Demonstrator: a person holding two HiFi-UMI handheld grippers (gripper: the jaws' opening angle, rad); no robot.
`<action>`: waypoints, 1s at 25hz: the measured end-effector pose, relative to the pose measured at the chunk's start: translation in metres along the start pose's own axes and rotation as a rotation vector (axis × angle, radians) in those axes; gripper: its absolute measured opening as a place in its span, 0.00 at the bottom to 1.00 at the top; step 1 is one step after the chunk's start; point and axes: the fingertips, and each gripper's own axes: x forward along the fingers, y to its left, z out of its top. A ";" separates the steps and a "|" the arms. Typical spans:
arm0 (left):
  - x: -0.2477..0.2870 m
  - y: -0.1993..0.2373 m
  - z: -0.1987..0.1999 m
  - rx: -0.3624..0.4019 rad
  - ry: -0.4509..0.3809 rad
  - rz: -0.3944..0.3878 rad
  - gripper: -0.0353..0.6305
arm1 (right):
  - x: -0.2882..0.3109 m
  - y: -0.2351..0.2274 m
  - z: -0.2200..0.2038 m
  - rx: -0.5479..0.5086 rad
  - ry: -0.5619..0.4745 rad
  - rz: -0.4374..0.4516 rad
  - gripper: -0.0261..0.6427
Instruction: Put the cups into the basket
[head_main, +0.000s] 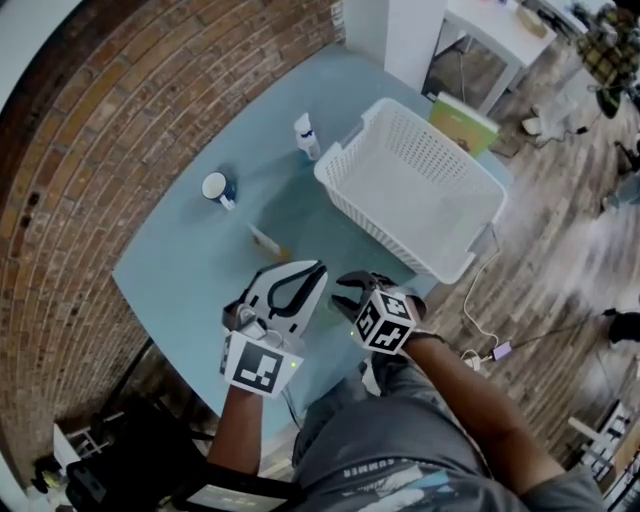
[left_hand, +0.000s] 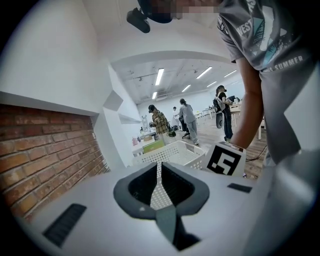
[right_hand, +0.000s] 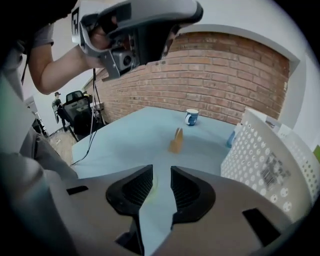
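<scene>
A blue and white cup stands on the light-blue table at the far left; it also shows in the right gripper view. A small amber cup sits nearer the middle. The white perforated basket is at the right and holds nothing. My left gripper hovers over the near edge, jaws together, empty. Beside it my right gripper has its jaws a narrow gap apart, with only table between them.
A small white and blue bottle stands next to the basket's far-left corner. A green book lies behind the basket. A brick wall runs along the table's left side. A white cable hangs off the right edge. People stand far off.
</scene>
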 end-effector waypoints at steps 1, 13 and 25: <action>0.002 0.000 -0.002 -0.005 0.007 -0.001 0.08 | 0.007 0.002 -0.006 -0.003 0.020 0.017 0.19; 0.011 0.007 -0.009 -0.025 0.019 -0.012 0.08 | 0.046 0.014 -0.041 -0.016 0.182 0.105 0.09; 0.013 0.015 -0.006 -0.020 -0.006 -0.021 0.08 | -0.002 -0.018 0.015 -0.036 0.071 -0.002 0.09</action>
